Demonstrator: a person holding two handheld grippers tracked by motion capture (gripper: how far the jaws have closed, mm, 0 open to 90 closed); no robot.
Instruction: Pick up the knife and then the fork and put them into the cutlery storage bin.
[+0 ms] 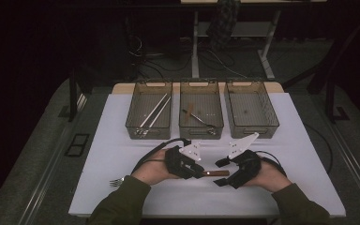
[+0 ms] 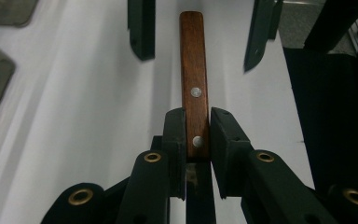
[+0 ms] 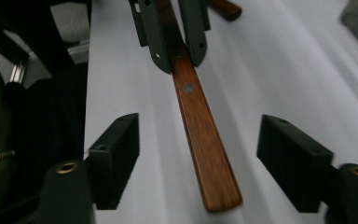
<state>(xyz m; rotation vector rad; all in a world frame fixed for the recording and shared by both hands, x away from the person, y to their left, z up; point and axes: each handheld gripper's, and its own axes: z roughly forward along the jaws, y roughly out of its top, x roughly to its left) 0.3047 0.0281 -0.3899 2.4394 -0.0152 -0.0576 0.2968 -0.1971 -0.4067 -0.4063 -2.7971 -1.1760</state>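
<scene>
1. Two grippers are working one wooden-handled utensil (image 1: 214,173) at the near middle of the tabletop (image 1: 122,154). The left gripper (image 2: 197,126) is clamping the wooden handle near its rivets, and the handle's free end is pointing right toward the right gripper (image 3: 198,158).
2. The step in hand is looking like a hand-over. The right gripper is standing with its jaws apart on either side of the handle's free end, and its pads are not touching the wood.
3. The next move is probably calling for the right gripper to close squarely on the free end before the left one is letting go; the handle is narrow and smooth, so an off-centre pinch is risking a slip or a twist.
4. The metal end of the utensil is sitting hidden behind the left gripper, so I cannot tell which kind of utensil it is.
5. Three wire baskets are standing in a row at the far side: the left basket (image 1: 130,123) is holding long pale sticks (image 1: 155,110), the middle basket (image 1: 183,127) is holding dark utensils (image 1: 198,118), and the right basket (image 1: 271,123) is looking almost bare.
6. A fork (image 1: 116,181) is lying near the left forearm, well apart from the grippers.
7. Nothing is lying between the grippers and the baskets; only the basket walls are needing clearance.
</scene>
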